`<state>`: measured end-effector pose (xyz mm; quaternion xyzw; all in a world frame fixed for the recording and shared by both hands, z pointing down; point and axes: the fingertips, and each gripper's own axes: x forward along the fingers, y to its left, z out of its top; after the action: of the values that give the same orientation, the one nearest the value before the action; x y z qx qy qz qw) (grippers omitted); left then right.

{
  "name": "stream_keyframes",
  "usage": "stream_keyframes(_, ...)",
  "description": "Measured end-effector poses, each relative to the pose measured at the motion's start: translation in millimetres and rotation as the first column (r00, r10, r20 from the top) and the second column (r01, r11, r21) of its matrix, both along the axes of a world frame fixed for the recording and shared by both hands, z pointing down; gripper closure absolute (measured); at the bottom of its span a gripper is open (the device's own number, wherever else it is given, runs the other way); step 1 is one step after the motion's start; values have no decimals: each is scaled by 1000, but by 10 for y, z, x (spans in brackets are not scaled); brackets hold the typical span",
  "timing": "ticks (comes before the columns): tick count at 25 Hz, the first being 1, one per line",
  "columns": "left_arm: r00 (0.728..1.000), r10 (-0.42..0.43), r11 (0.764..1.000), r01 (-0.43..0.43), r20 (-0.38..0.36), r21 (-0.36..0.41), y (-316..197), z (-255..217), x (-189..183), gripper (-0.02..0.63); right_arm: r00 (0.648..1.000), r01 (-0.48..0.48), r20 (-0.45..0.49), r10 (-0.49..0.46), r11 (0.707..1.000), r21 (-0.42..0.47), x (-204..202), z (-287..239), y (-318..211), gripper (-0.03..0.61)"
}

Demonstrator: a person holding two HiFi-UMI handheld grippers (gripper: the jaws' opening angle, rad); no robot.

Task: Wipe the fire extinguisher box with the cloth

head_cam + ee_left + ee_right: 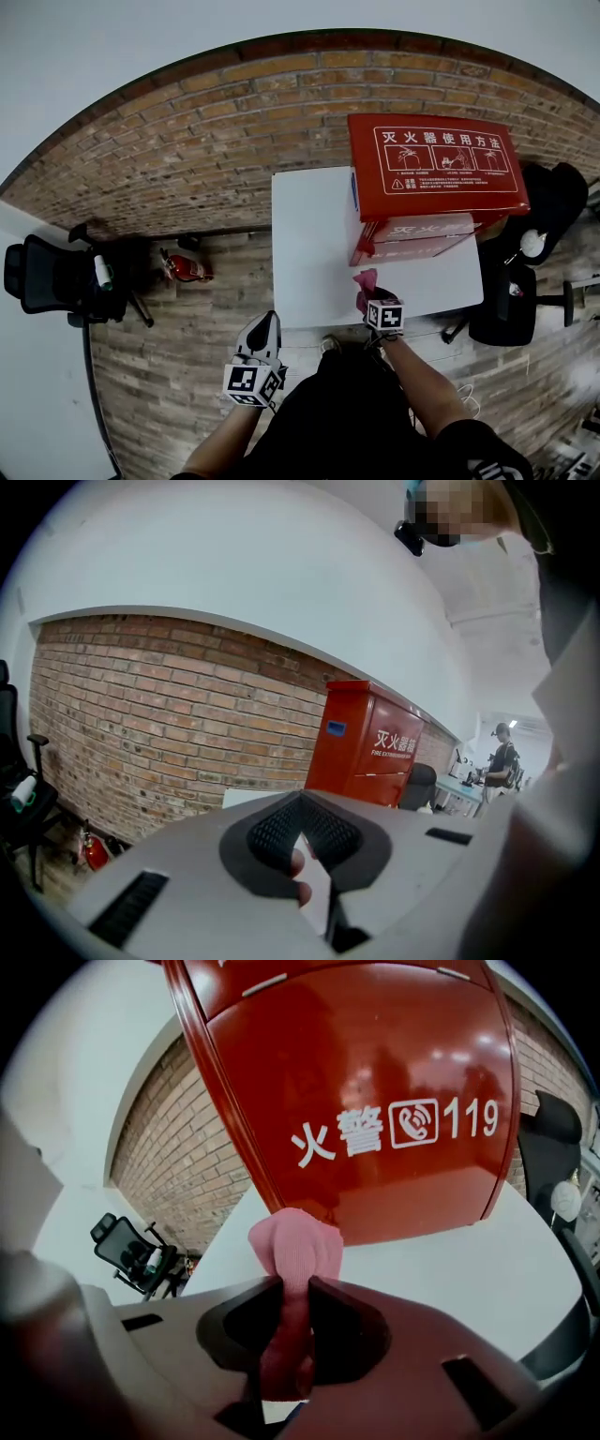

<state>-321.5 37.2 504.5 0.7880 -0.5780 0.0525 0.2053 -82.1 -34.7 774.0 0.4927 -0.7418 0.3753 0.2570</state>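
Head view: a red-brick wall (187, 141) runs behind. The left gripper (267, 321), jaws closed and empty, is short of the white rectangular desk's (309, 272) near edge. The right gripper (365, 299) clamps a pink knitted cloth (366, 279) over that edge. A glossy red metal fire extinguisher box (436, 183), printed "119", stands at the far right corner.

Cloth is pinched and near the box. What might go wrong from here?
Only a small tuft of cloth pokes past the right hand-held gripper, so its hard tips may scrape the box. The left hand-held gripper is shut, away from the box; wiping pressure may slide the box across the table.
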Motion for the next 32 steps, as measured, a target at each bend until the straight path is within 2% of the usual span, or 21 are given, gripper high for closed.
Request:
stream_keyframes(10,994,103,993,-101,-34,57,-92,-122,450,584,988,-42,155,22,991,130,215,-1056,71,488)
stream_keyframes(18,983,182,977,-177,-33,121,-182,-334,738,584,976,-97,210,49,970,224,430,-1884,144,489)
stream_keyframes(32,972,234,950,-223,-24,220,-340,-635,923,584,967,-143,252,33,889,435,768,-3486,187,489)
